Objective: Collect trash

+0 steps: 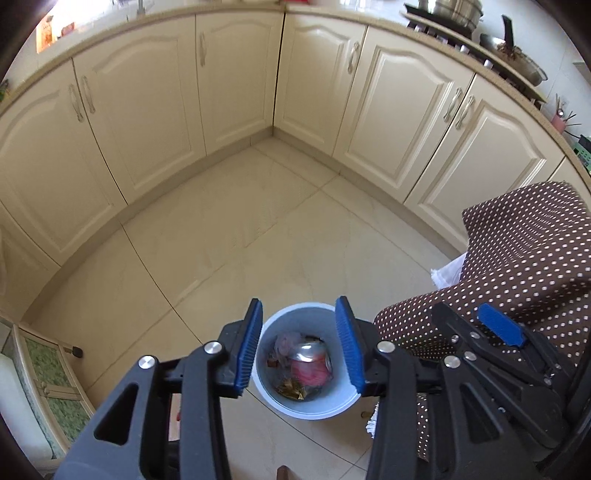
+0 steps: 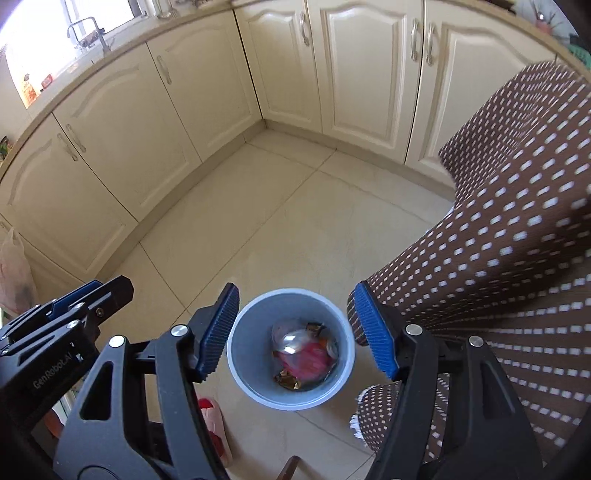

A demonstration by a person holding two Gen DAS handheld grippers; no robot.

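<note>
Both the left gripper (image 1: 299, 345) and right gripper (image 2: 295, 328) hang empty-jawed above the round grey plastic bin (image 2: 236, 354) (only the right view shows a steel tap (image 2: 86, 31) far beyond it).

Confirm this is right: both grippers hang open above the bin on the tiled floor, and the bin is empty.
Not empty. Both wrist views show trash in the bin: a can, wrappers, something pink. The rest holds: left gripper and right gripper hang open above it, on the tiled floor.
</note>
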